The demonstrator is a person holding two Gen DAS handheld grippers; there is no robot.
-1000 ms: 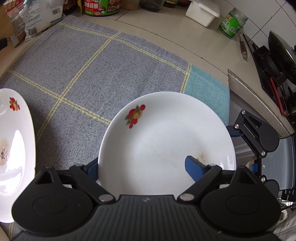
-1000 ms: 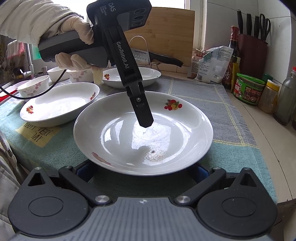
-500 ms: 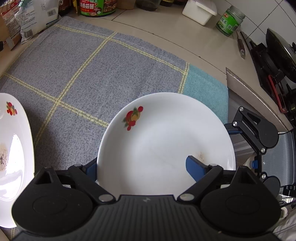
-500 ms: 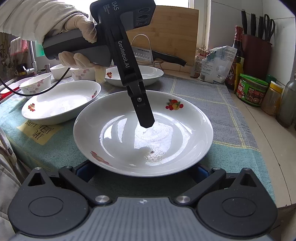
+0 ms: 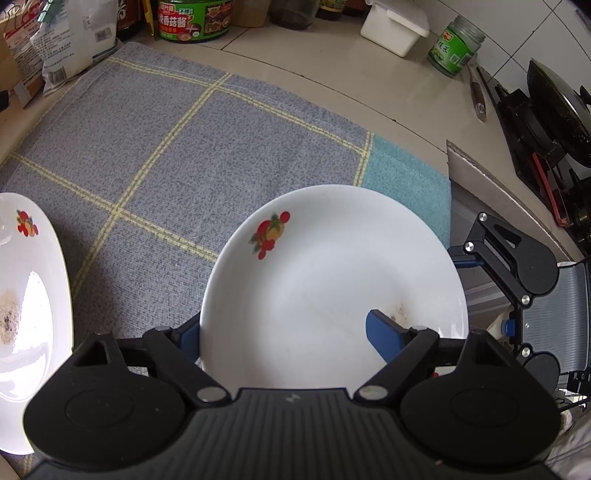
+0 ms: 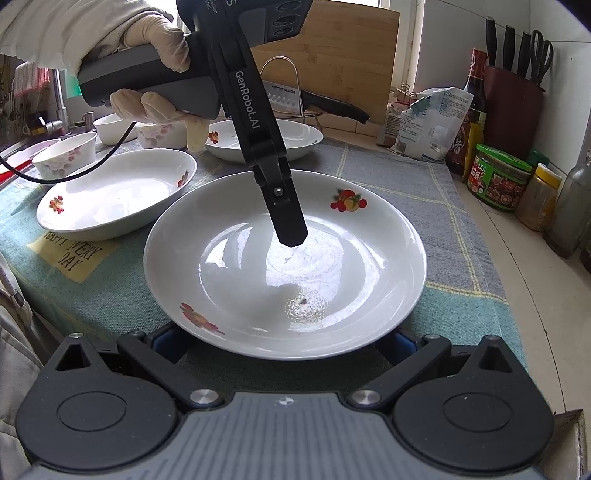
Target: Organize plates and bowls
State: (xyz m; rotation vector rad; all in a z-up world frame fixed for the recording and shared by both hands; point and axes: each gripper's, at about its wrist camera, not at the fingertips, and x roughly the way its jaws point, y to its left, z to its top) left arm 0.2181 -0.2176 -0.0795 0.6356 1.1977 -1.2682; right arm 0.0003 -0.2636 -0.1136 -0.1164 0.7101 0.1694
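Plate: on cloth, straddled by left gripper; one finger inside, one outside far rim.
Left jaws: closing, not yet pinching.
Right gripper: jaws wide, near rim between.

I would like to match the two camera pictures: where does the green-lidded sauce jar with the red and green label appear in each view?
Left wrist view: the sauce jar stands at the top edge, left of centre, on the counter beyond the checked cloth.
Right wrist view: the jar stands at the right, just off the cloth's far right edge.
Shared landmark: the white plate with the fruit print.
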